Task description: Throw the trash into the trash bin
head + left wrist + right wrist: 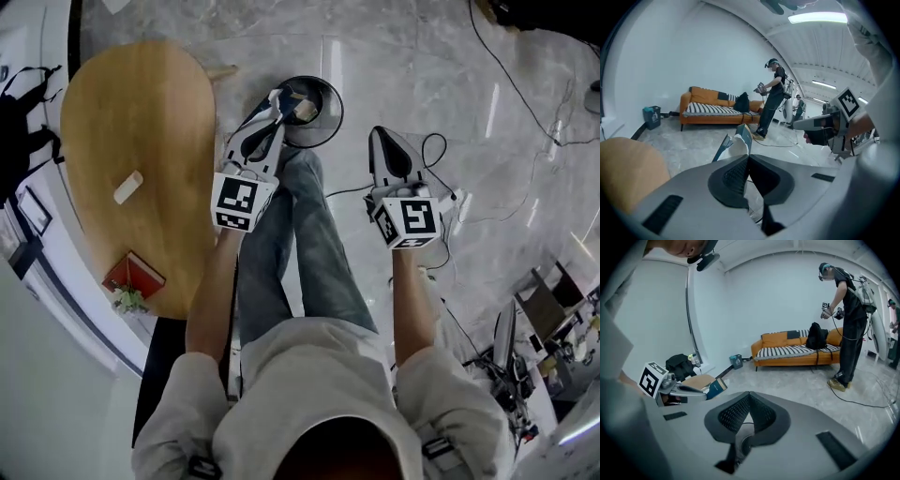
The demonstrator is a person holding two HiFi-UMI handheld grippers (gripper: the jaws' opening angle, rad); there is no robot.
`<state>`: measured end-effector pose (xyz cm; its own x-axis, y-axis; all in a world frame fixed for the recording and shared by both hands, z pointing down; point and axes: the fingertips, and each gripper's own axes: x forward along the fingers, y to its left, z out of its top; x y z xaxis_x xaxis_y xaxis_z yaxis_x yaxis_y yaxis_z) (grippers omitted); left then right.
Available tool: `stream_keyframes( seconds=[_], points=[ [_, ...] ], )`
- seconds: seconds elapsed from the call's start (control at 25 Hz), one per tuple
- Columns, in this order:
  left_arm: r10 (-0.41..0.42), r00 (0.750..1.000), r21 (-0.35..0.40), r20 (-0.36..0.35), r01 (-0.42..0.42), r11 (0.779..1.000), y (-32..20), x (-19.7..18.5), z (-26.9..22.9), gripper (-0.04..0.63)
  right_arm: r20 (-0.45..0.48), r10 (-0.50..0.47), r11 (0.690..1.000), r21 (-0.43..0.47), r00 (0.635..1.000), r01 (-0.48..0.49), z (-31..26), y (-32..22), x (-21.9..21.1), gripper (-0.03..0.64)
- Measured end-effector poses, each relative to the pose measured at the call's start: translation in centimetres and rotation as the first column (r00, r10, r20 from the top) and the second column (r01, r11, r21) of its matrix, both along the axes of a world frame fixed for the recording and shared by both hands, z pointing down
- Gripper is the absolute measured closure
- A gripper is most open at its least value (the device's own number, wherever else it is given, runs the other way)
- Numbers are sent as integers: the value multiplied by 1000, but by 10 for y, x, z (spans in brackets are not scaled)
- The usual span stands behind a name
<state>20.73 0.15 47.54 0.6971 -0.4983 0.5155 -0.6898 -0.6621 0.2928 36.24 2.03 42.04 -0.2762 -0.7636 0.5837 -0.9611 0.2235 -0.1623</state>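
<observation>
A blue and white crumpled carton (292,104) is pinched in my left gripper (278,113), which is shut on it. In the head view it hangs over the near left rim of the round black trash bin (331,125) on the floor. The left gripper view shows the carton (739,139) sticking out beyond the closed jaws of the left gripper (748,157). My right gripper (378,137) is to the right of the bin, shut with nothing between its jaws. In the right gripper view its tips (749,395) meet, and the carton (714,387) shows at left.
An oval wooden table (141,122) stands left of the bin, with a white piece (128,186), a red book (134,275) and a small plant (128,300). Cables (511,89) run over the marble floor. An orange sofa (717,110) and a standing person (771,101) are far off.
</observation>
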Motion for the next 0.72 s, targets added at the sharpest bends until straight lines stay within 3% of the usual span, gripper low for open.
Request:
stream_keyframes(
  seconds=[0.28, 0.4, 0.44, 0.48, 0.56, 0.72],
  points=[
    [132, 991, -57, 1, -131, 990, 17, 40, 33, 577, -3, 71, 997, -19, 997, -71, 10, 15, 13, 588],
    [221, 975, -135, 30, -215, 967, 34, 58, 66, 575, -6, 75, 997, -12, 997, -75, 10, 12, 16, 589],
    [260, 965, -165, 44, -250, 954, 41, 63, 77, 510, -6, 75, 997, -10, 997, -75, 10, 11, 16, 588],
    [296, 954, -191, 54, -281, 941, 46, 67, 86, 378, -6, 74, 997, -7, 997, -75, 9, 10, 16, 588],
    [330, 942, -209, 68, -310, 928, 50, 70, 94, 350, -5, 71, 997, -3, 997, -71, 8, 7, 15, 589],
    [254, 966, -167, 45, -243, 955, 35, 66, 82, 351, -8, 40, 999, -6, 999, -40, 7, 1, 12, 588]
  ],
)
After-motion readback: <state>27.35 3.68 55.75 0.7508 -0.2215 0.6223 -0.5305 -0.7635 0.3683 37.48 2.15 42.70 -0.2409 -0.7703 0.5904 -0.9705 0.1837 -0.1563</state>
